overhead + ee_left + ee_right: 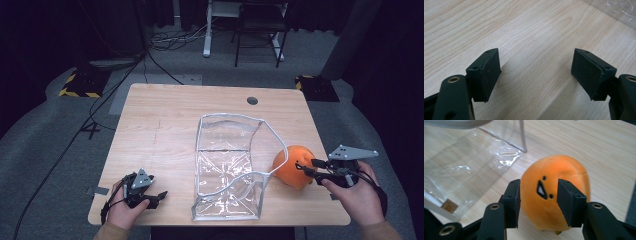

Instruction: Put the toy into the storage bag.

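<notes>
**Beside the clear bag: an orange plush between the right gripper's jaws**

At the middle of the wooden table (165, 125) stands a clear plastic bag (227, 167) with white piping along its edges, its mouth open upward and its sides sagging. Everything else sits relative to this bag.

Just to the bag's right, touching or nearly touching its bowed white rim, rests an orange round plush toy (292, 166) with a small black face of two dot eyes and an open mouth. The right gripper (311, 167) reaches in from the side away from the bag. In the right gripper view its jaws stand on either side of the plush toy (554, 202), spread about as wide as the toy's face; whether the pads (567, 201) actually press the fabric cannot be told. The bag (469, 170) lies beyond the toy there, its crinkled film catching the light, with a small brown tag at a lower corner.

Well to the bag's left, near the table's front edge, the left gripper (159, 196) lies low in the person's left hand (122, 207), pointing toward the bag. In the left gripper view its jaws are spread wide with only bare wood grain between them, and a corner of the bag (621, 10) shows at the upper right.
</notes>
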`<action>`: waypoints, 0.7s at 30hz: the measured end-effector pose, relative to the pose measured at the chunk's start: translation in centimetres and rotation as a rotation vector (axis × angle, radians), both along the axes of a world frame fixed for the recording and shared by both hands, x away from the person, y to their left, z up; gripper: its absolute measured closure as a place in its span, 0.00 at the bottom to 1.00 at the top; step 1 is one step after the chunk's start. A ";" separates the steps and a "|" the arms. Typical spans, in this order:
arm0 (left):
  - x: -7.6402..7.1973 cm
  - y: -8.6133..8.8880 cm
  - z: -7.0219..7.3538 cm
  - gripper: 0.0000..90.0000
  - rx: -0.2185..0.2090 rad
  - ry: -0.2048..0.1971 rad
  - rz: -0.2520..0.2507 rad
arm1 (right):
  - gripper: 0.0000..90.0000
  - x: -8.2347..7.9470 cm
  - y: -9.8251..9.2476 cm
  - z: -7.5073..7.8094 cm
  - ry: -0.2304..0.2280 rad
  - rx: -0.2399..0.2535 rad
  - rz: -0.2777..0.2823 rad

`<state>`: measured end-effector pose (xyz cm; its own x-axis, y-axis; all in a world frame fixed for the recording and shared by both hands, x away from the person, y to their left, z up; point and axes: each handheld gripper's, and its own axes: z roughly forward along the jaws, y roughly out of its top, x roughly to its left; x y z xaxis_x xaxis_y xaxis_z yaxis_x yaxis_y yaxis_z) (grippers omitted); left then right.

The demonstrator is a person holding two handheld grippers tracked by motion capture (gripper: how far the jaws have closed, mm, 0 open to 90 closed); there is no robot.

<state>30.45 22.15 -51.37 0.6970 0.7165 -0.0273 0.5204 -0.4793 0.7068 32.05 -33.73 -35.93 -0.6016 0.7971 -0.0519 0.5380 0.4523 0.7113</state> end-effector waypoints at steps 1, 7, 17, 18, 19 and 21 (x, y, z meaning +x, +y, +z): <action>0.0 0.0 0.0 0.26 -0.002 0.001 0.000 | 0.60 0.0 0.0 0.0 0.000 0.000 0.000; 0.0 0.0 0.0 0.26 -0.001 0.000 0.000 | 0.60 1.8 -0.6 0.1 0.016 -0.026 -0.030; 0.0 0.0 0.0 0.26 -0.001 -0.001 0.000 | 0.55 5.0 -1.2 -1.1 0.061 -0.040 -0.067; 0.0 0.0 0.0 0.26 -0.002 -0.001 0.001 | 0.52 5.8 -1.2 -1.6 0.076 -0.039 -0.059; 0.0 0.0 0.0 0.26 -0.002 -0.001 0.001 | 0.52 5.8 -1.2 -1.6 0.076 -0.039 -0.059; 0.0 0.0 0.0 0.26 -0.001 -0.001 0.001 | 0.46 6.7 -1.1 -2.2 0.093 -0.037 -0.059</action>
